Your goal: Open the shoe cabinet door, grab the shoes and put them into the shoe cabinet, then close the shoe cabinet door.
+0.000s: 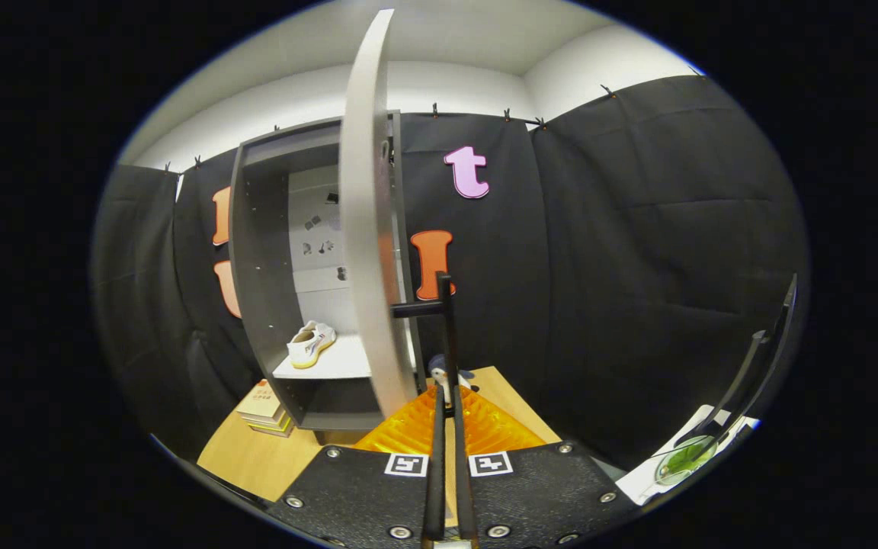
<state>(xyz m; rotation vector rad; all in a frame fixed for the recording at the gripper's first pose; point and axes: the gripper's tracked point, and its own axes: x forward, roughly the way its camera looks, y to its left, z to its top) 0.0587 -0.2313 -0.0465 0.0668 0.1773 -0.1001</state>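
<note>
Wooden tabletop carries the cabinet ahead-left of the hand-held gripper, whose clenched fingers grasp nothing; door ajar, shoe inside.

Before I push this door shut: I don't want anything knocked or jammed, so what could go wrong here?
1. The gripper looks closed with nothing held, just beside the door edge; a push might slip off it.
2. The shoe sits near the shelf front, so the closing door could catch it.
</note>
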